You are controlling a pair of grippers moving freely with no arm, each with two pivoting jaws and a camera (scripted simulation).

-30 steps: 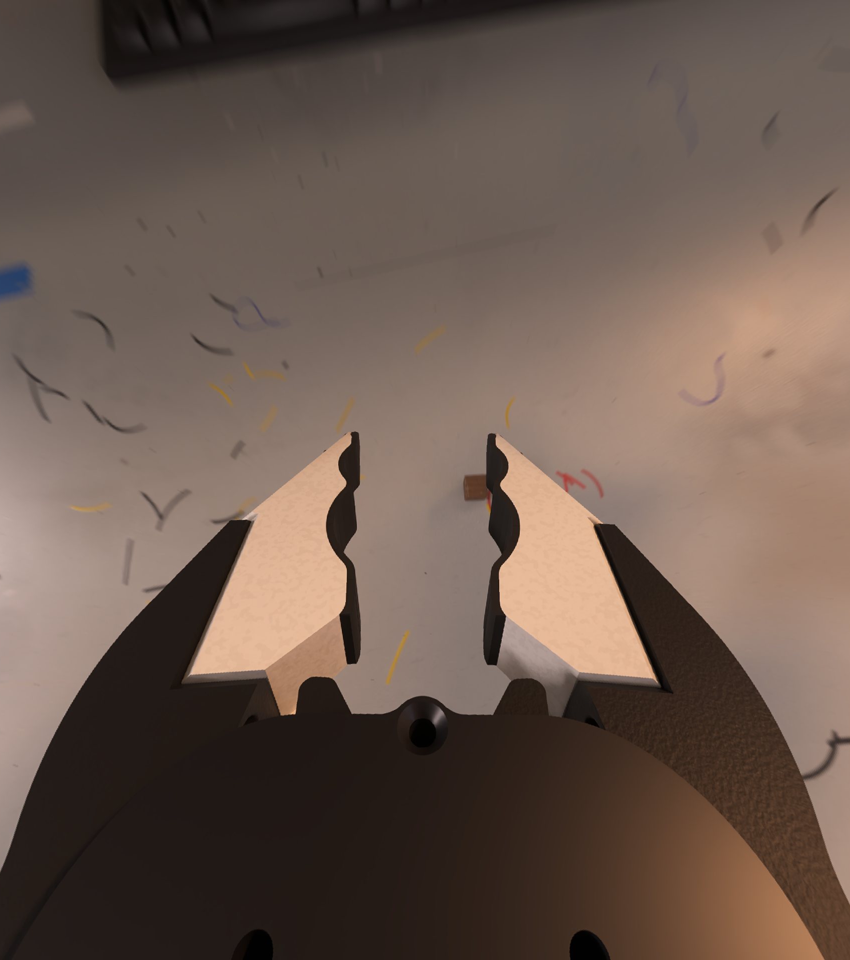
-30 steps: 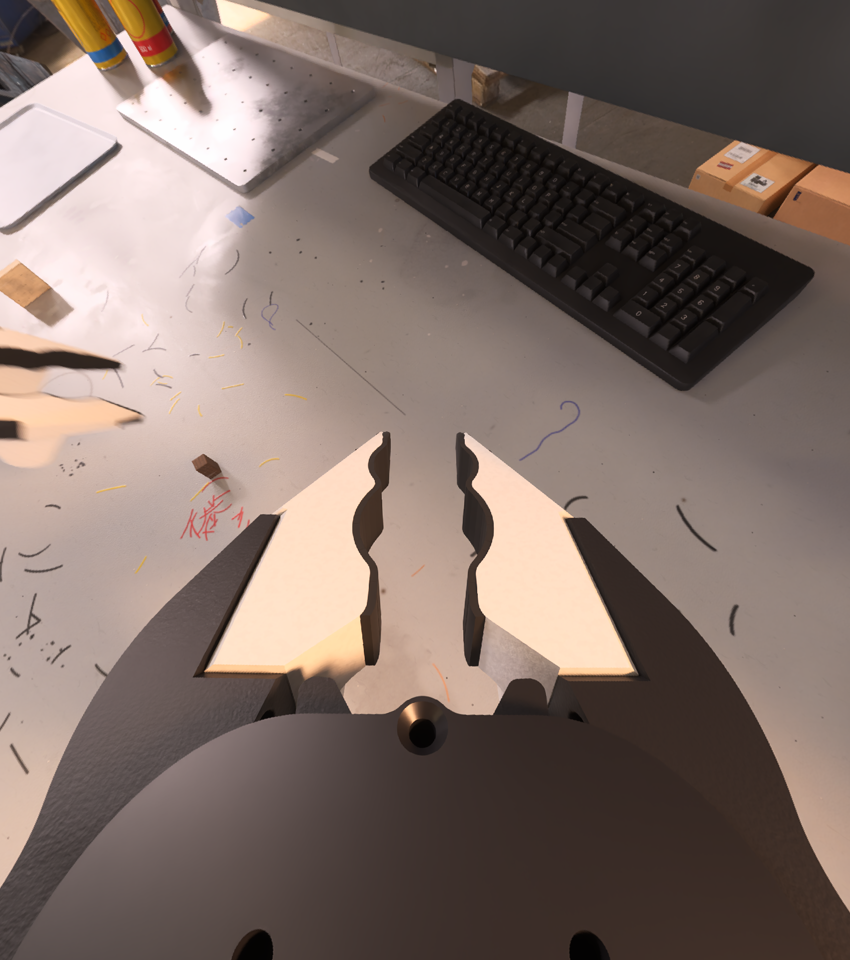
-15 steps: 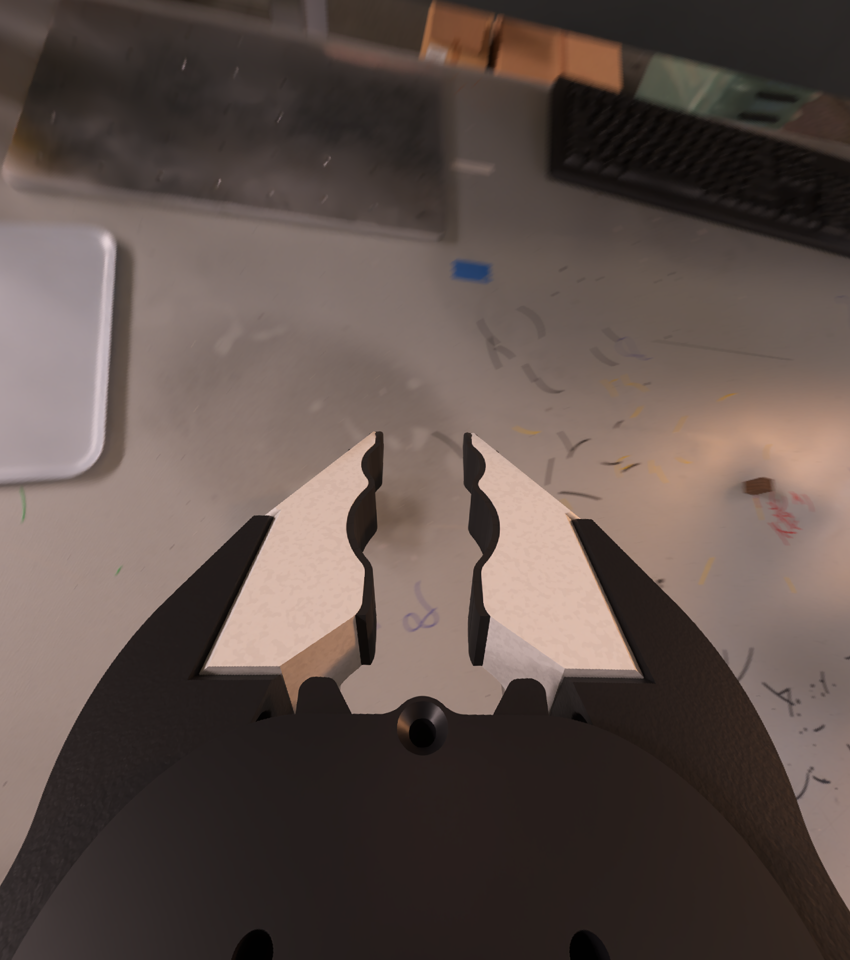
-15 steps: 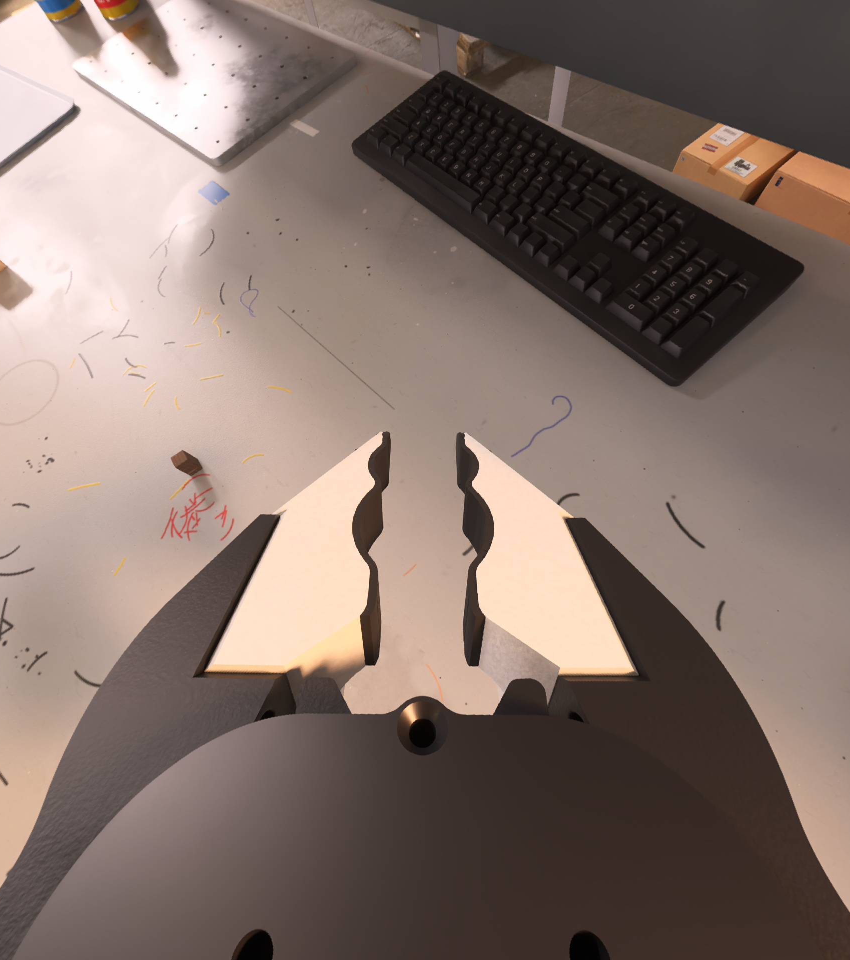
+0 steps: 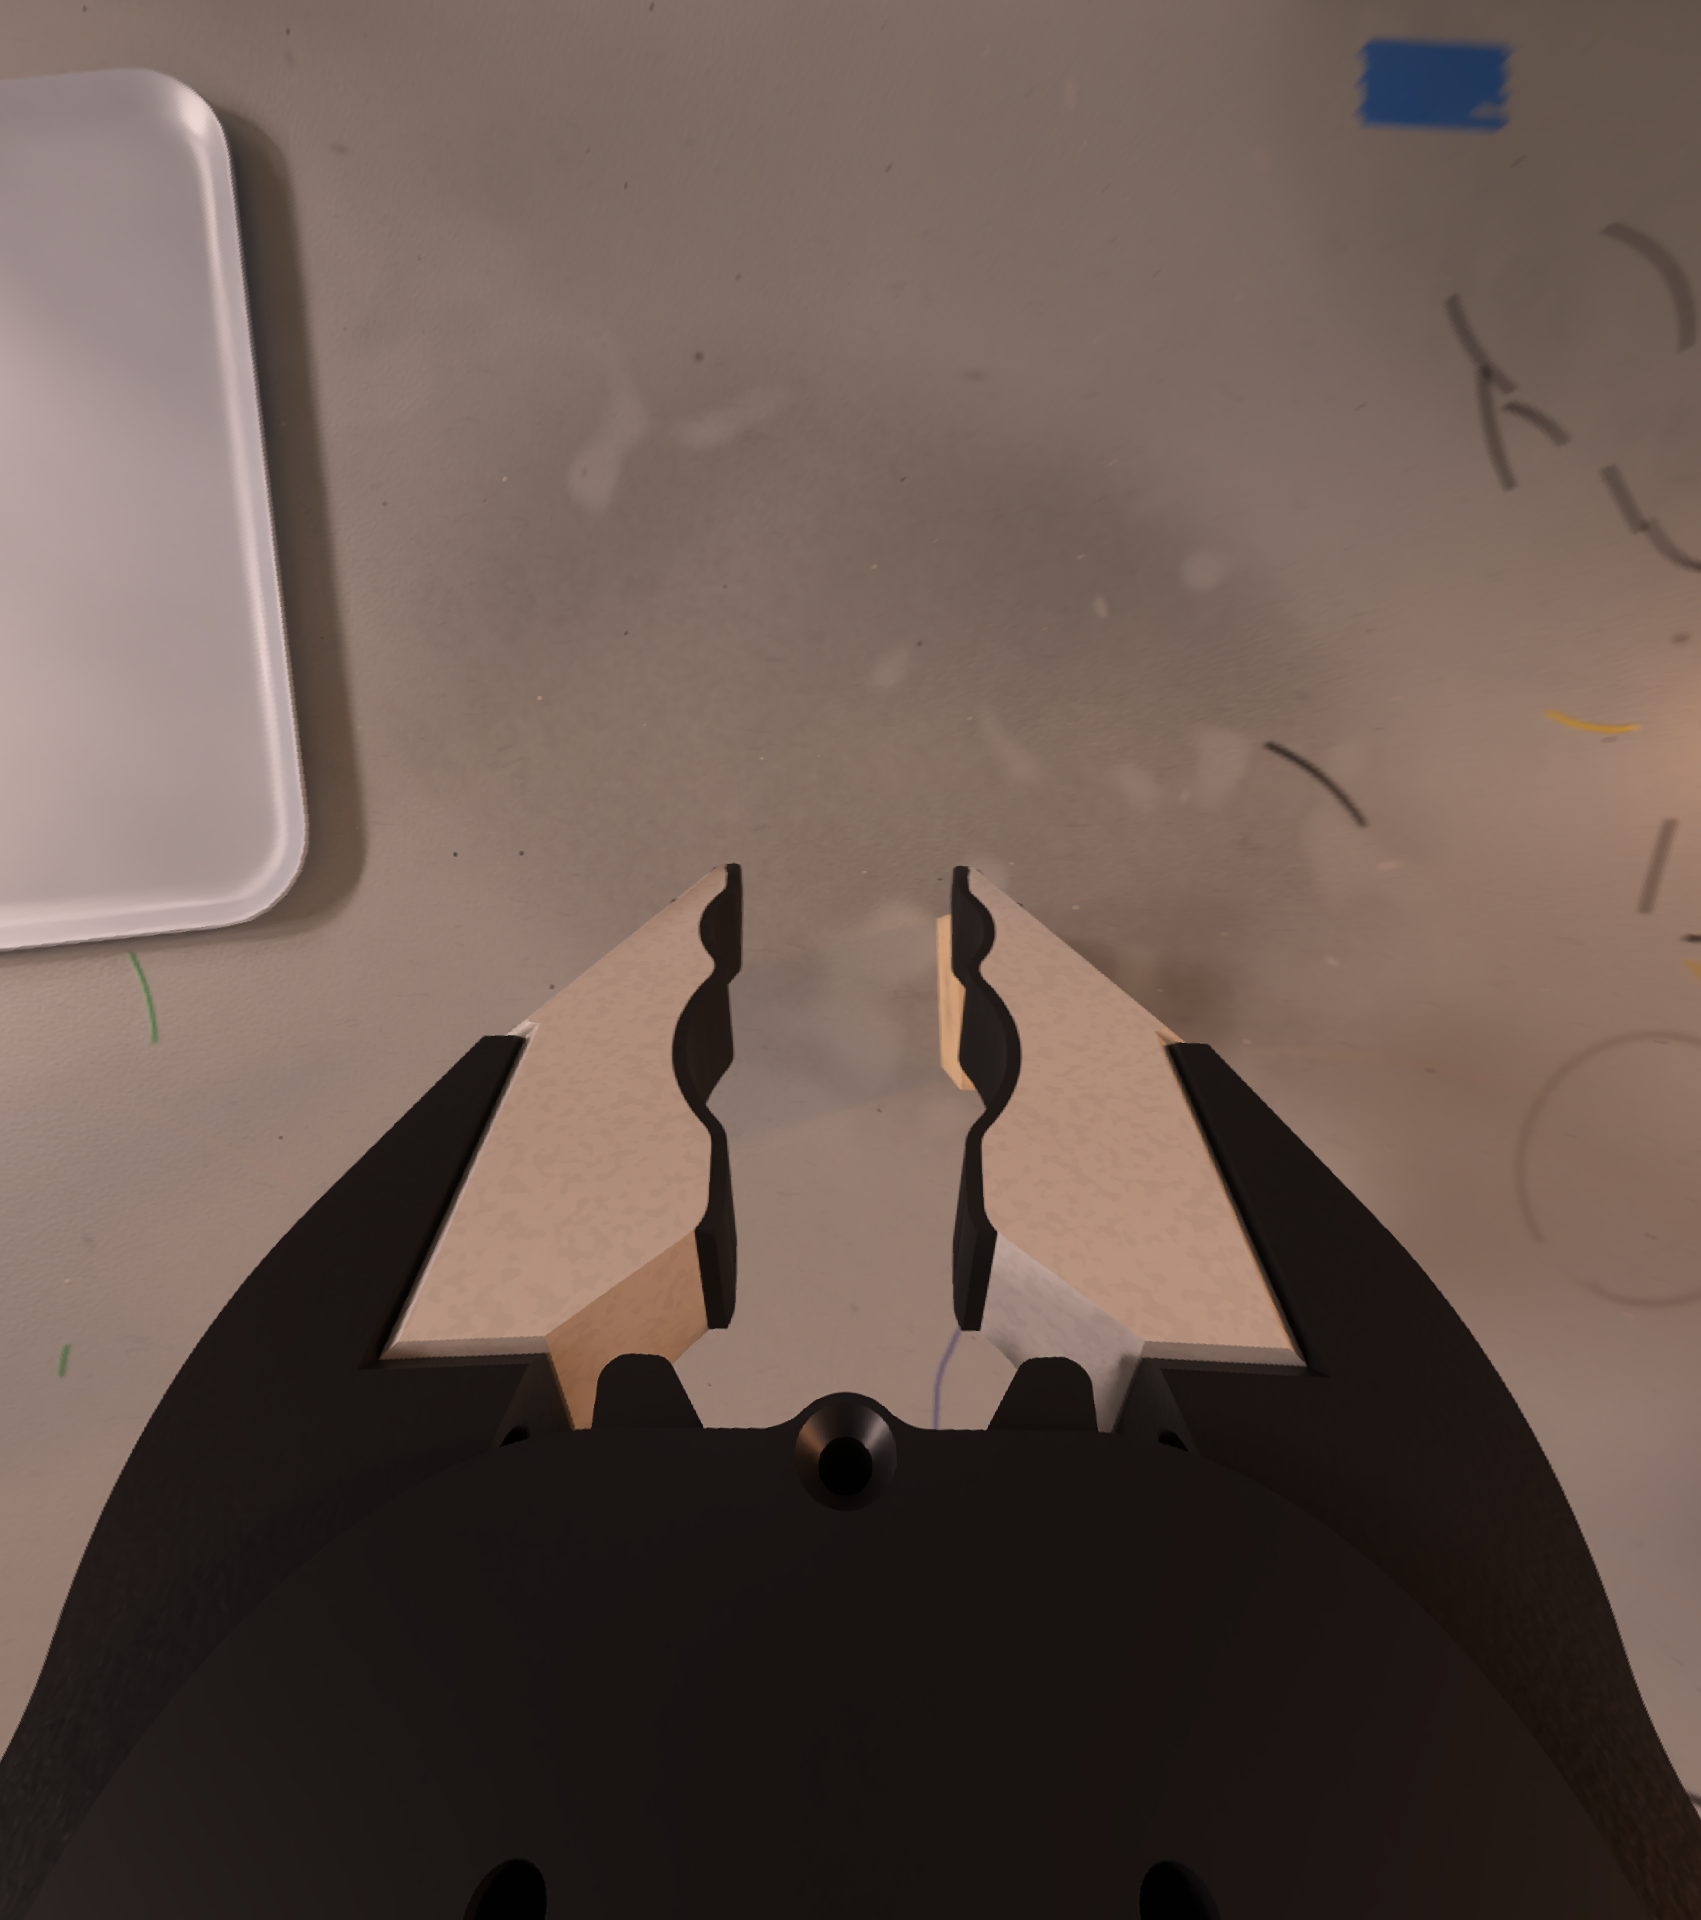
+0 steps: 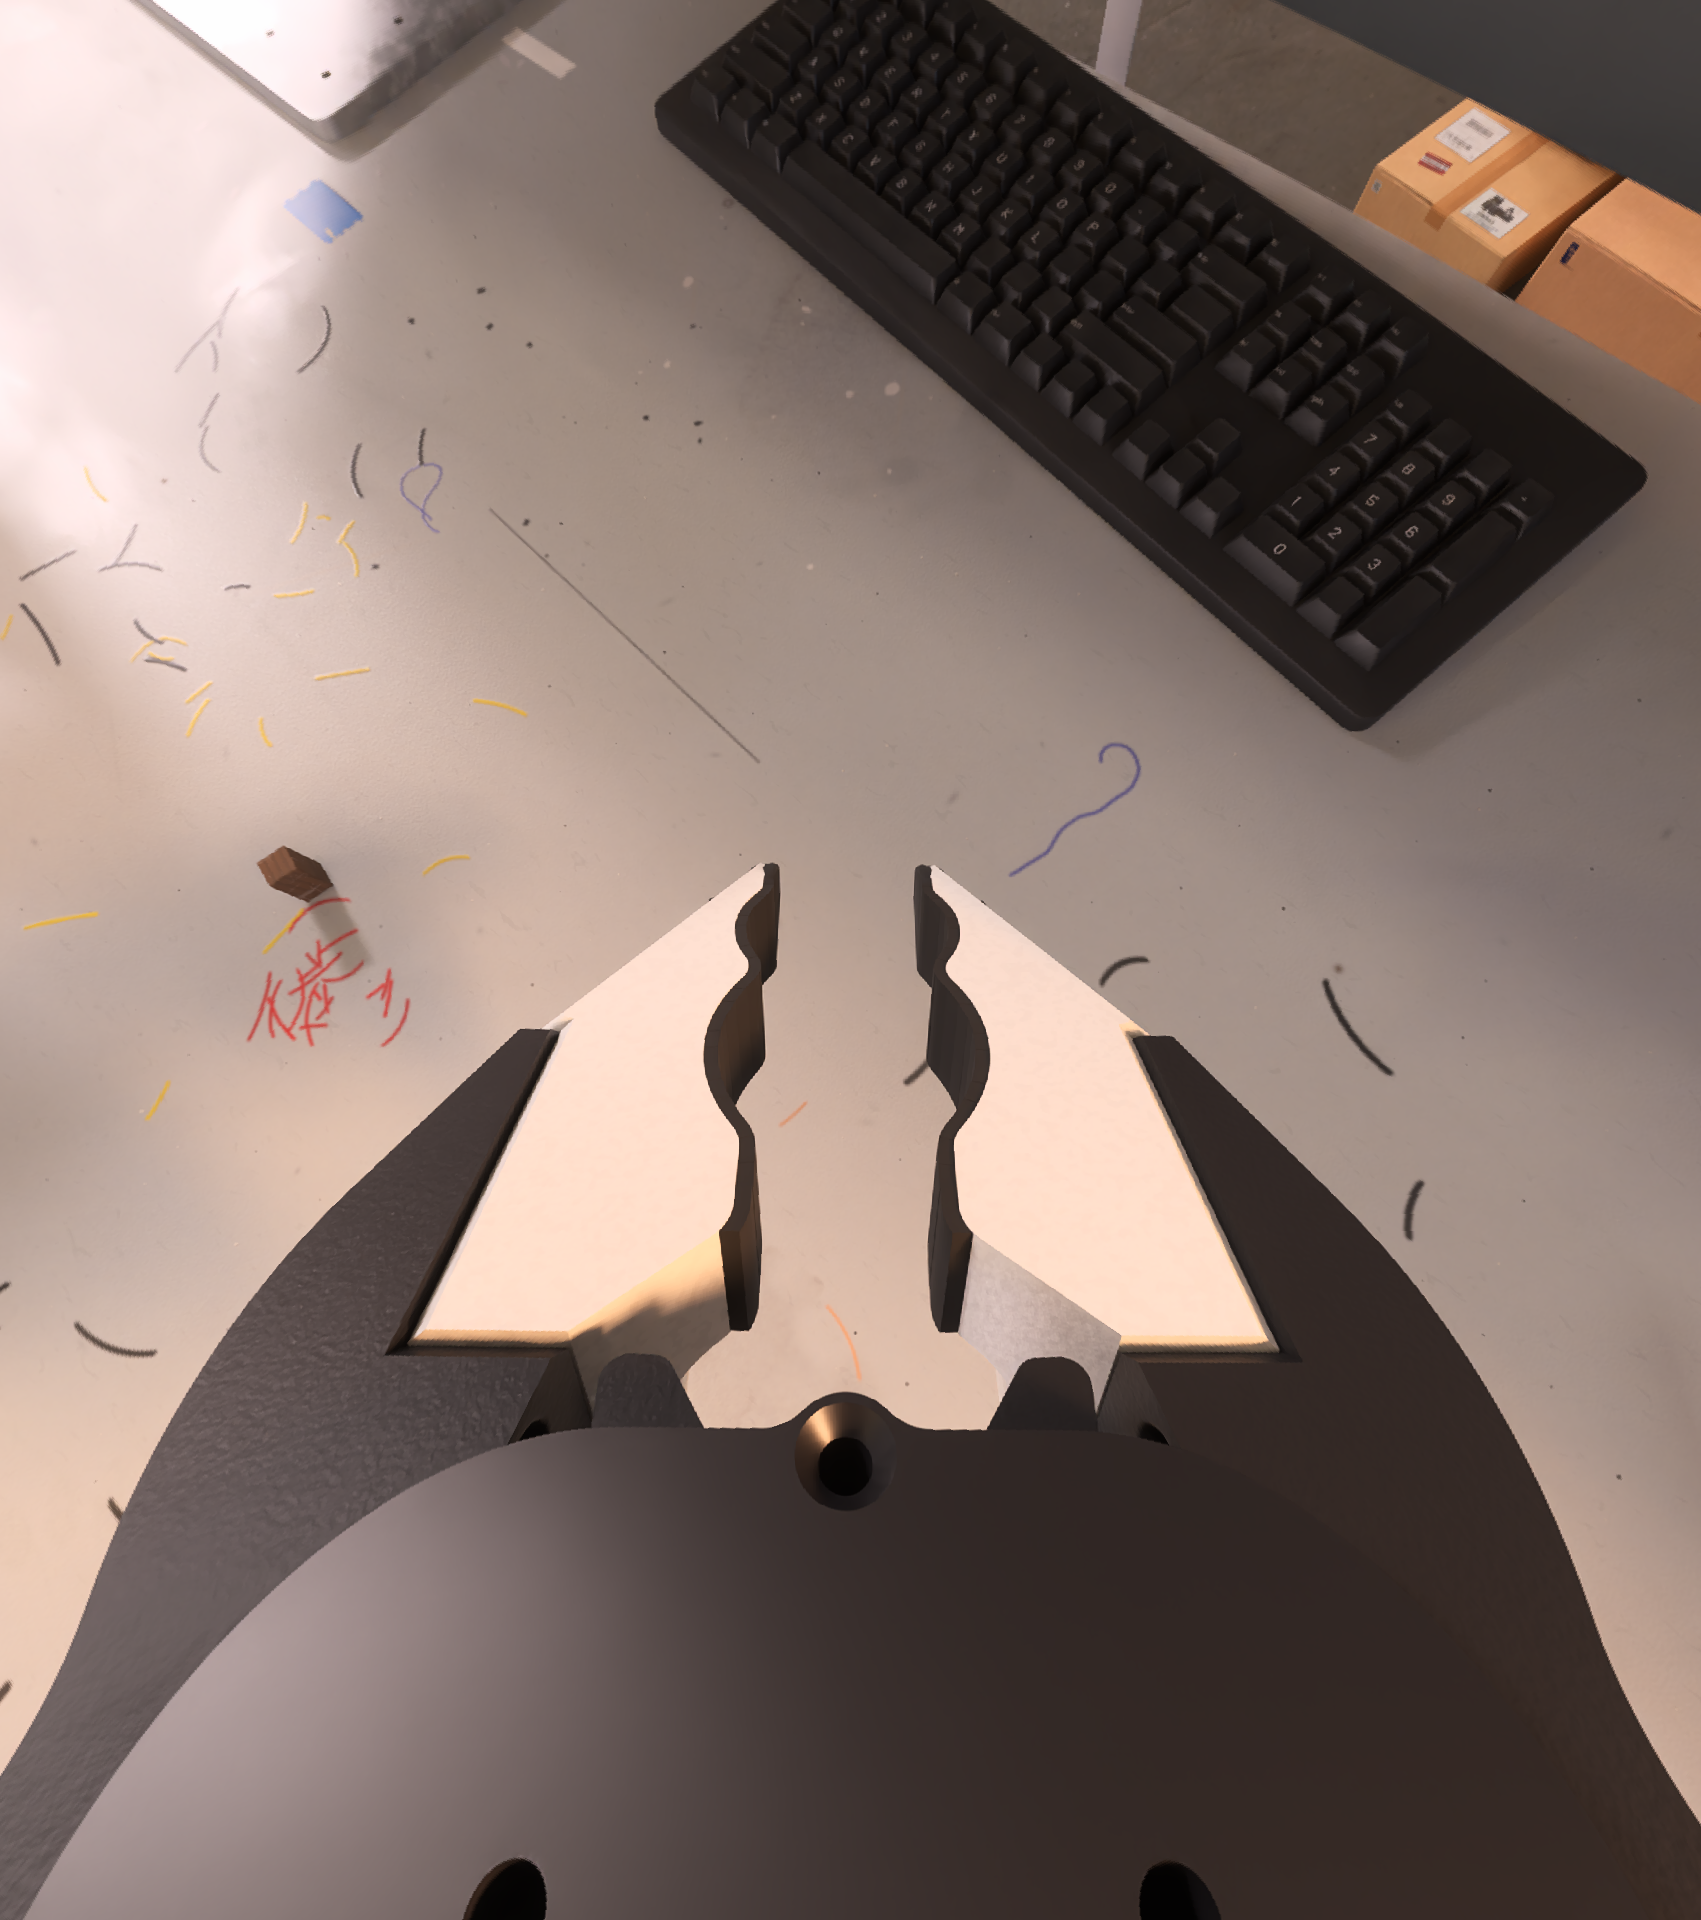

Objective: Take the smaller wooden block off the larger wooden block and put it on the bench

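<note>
The smaller wooden block [image 6: 290, 871], dark brown, lies on the pale bench [image 6: 825, 623] beside red scribbles, left of and apart from my right gripper [image 6: 846, 878]. The right gripper is open and empty above the bench. My left gripper [image 5: 846, 883] is open and empty, low over the bench [image 5: 929, 312]. A pale wooden edge [image 5: 948, 997], probably the larger block, shows just inside the right finger; the rest of it is hidden behind that finger. The smaller block is not in the left wrist view.
A white tray [image 5: 290, 810] lies to the left of the left gripper. Blue tape [image 5: 1435, 83] is stuck on the bench; it also shows in the right wrist view [image 6: 323, 211]. A black keyboard [image 6: 1137, 332], a metal plate [image 6: 358, 52] and cardboard boxes [image 6: 1604, 260] lie beyond.
The left gripper swung left, away from the small block, and came down near the tray; its jaws narrowed, then widened. The right gripper moved forward, jaws unchanged. The left gripper left the right view.
</note>
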